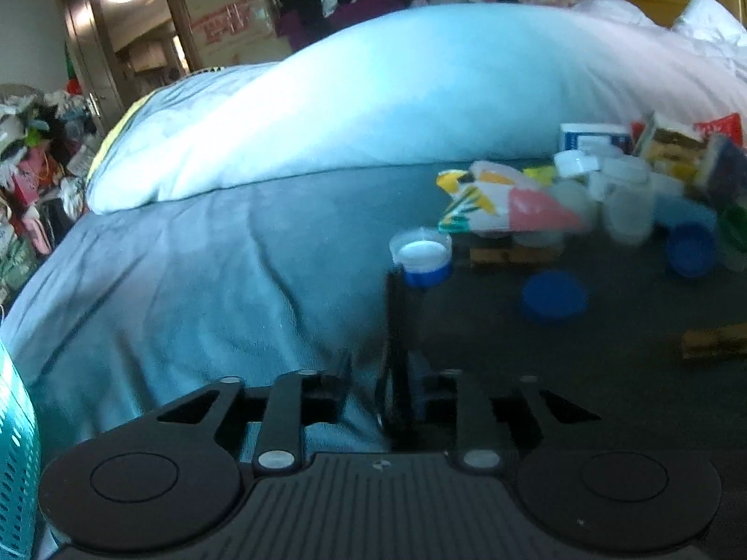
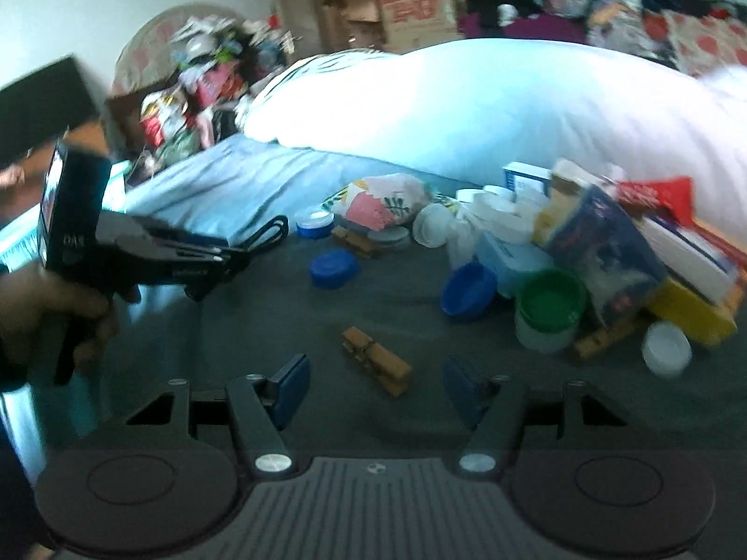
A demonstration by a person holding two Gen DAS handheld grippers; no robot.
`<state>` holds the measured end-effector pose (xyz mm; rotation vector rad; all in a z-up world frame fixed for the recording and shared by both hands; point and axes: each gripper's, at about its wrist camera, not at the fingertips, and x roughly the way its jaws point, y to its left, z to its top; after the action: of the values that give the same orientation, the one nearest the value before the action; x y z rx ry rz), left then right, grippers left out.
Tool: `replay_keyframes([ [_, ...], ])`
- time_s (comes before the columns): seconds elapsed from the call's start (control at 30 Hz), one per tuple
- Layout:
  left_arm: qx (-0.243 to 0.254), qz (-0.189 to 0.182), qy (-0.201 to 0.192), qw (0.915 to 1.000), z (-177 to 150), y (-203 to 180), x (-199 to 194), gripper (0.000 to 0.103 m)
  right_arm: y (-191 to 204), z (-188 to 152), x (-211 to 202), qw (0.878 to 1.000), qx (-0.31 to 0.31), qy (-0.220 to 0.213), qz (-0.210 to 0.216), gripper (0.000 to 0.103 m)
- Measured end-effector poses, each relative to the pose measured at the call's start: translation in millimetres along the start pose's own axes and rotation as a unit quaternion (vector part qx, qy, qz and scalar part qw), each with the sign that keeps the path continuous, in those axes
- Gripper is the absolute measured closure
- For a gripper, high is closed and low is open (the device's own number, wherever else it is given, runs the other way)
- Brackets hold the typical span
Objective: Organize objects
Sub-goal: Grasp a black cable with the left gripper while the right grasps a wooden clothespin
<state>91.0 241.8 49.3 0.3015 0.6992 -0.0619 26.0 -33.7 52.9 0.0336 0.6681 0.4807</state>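
Observation:
My left gripper (image 1: 397, 280) is shut, its dark fingers pressed together at the near rim of a small blue tub with a white inside (image 1: 422, 256). The right wrist view shows that gripper (image 2: 275, 231) held by a hand, its tips against the same tub (image 2: 315, 224) on the grey bedsheet (image 2: 280, 326). My right gripper (image 2: 376, 385) is open low over the sheet. A wooden clothespin (image 2: 376, 366) lies just ahead, between its blue pads (image 2: 289, 382). Nothing is held in it.
A heap fills the right: floral pouch (image 2: 383, 200), blue lids (image 2: 334, 268) (image 2: 469, 289), green-lidded tub (image 2: 551, 301), boxes (image 2: 602, 252), white lids, more clothespins (image 2: 355, 240). A white duvet (image 2: 467, 107) rises behind. A teal basket (image 1: 14, 443) stands at the left.

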Motion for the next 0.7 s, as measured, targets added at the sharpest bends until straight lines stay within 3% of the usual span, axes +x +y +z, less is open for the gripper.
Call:
replay_keyframes([
  [0.17,0.000,-0.002,0.003,1.0000,4.9,-3.1,14.6,0.065,-2.9,3.1,30.0,0.999,-0.030,0.031,0.009,0.050],
  [0.27,0.002,-0.012,0.009,0.9999,2.4,-5.9,18.5,0.078,-4.4,3.6,31.6,0.999,-0.026,0.029,0.008,0.056],
  [0.33,0.006,-0.014,0.005,0.9999,-0.5,-9.8,16.5,0.090,-2.4,3.8,31.0,0.999,-0.031,0.028,0.003,0.072],
  [0.4,0.008,-0.008,0.005,0.9999,-4.2,-13.8,12.7,0.091,2.1,3.3,28.7,0.999,-0.041,0.028,-0.002,0.088],
  [0.57,-0.023,-0.007,0.005,0.9997,-2.1,-9.5,-6.3,0.091,3.7,5.5,17.4,1.000,-0.017,0.018,-0.019,0.088],
  [0.7,-0.043,-0.008,-0.030,0.9986,10.7,-0.8,-47.9,0.091,0.9,19.9,-5.6,0.999,0.035,-0.012,-0.028,0.088],
])
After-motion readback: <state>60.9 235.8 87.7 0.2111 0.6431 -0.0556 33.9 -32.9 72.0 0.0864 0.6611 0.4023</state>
